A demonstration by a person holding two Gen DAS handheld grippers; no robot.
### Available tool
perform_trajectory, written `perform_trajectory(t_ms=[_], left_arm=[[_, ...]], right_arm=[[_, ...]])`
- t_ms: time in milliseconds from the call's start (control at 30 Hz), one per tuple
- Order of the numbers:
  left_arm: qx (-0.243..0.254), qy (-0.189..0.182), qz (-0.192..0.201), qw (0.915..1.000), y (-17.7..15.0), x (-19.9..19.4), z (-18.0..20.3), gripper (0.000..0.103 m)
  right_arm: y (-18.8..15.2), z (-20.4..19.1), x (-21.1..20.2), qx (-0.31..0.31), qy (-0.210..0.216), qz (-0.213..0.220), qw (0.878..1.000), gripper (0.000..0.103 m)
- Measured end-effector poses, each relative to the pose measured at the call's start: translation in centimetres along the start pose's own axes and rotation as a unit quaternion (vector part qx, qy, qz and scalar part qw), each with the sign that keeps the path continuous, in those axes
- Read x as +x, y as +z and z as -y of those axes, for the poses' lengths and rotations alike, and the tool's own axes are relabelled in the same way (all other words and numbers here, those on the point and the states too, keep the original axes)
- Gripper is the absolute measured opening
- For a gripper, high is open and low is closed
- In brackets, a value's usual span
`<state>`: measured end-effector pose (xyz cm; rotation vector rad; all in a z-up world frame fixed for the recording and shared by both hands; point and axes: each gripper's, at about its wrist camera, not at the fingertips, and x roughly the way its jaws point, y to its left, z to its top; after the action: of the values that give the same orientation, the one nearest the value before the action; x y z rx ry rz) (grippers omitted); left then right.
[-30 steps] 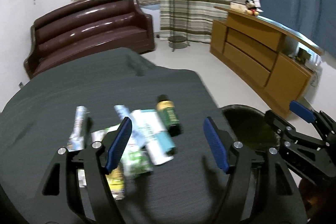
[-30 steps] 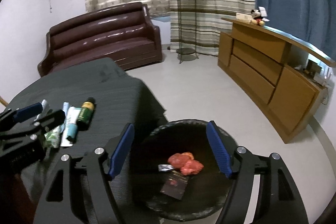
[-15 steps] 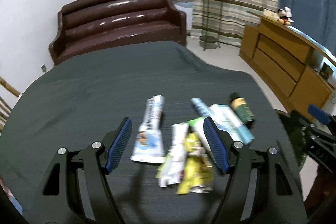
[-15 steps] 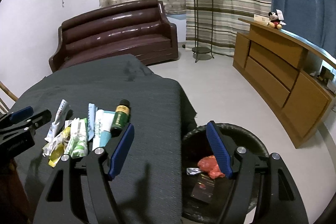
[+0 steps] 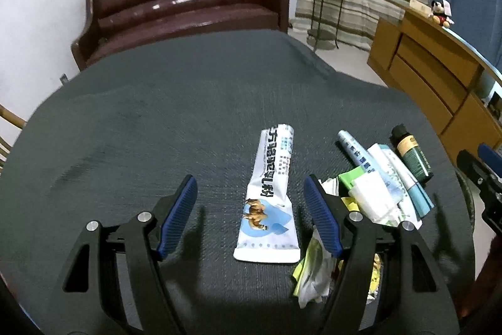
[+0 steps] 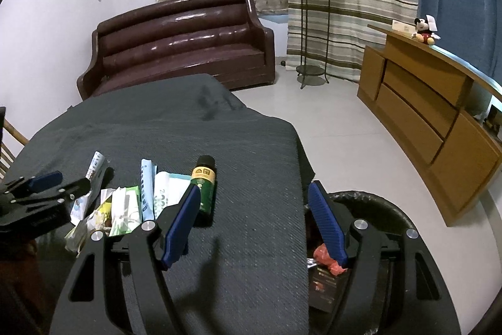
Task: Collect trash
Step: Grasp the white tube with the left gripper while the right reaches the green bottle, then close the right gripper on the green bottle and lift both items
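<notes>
Your left gripper (image 5: 251, 203) is nearer: its jaws gape, holding nothing, straddling the white sachet (image 5: 269, 203) on the desk (image 5: 157, 115), long axis 12-to-6. Right gripper (image 6: 254, 222) hangs open, holding nothing.

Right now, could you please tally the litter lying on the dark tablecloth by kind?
Dark green bottle with a black cap: 1
Flat white-and-blue printed sachets: 2
White-and-teal packet: 1
Green-and-white packet: 1
Crumpled yellow-green wrapper: 1, though the pile may hide more
Total: 6 visible
</notes>
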<state>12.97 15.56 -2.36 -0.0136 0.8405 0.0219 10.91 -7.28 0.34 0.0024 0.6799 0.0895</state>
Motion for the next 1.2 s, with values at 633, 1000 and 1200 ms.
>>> perform_trajectory(t_ms=[633, 1000, 1200], left_arm=[[0.002, -0.035, -0.025, 0.9991, -0.3, 2.1, -1.3, 0.03], [-0.02, -0.009, -0.006, 0.9997, -0.7, 0.9, -3.3, 0.03], [-0.033, 0.0, -0.003, 0.9995, -0.8, 0.5, -4.5, 0.03]], right_arm=[[0.8, -2.0, 2.1, -0.02, 0.013, -0.021, 0.999, 0.069], [1.1, -3.4, 3.6, -0.035, 0.014, -0.053, 0.998, 0.048], [1.0, -4.1, 4.5, -0.049, 0.018, -0.078, 0.996, 0.037]])
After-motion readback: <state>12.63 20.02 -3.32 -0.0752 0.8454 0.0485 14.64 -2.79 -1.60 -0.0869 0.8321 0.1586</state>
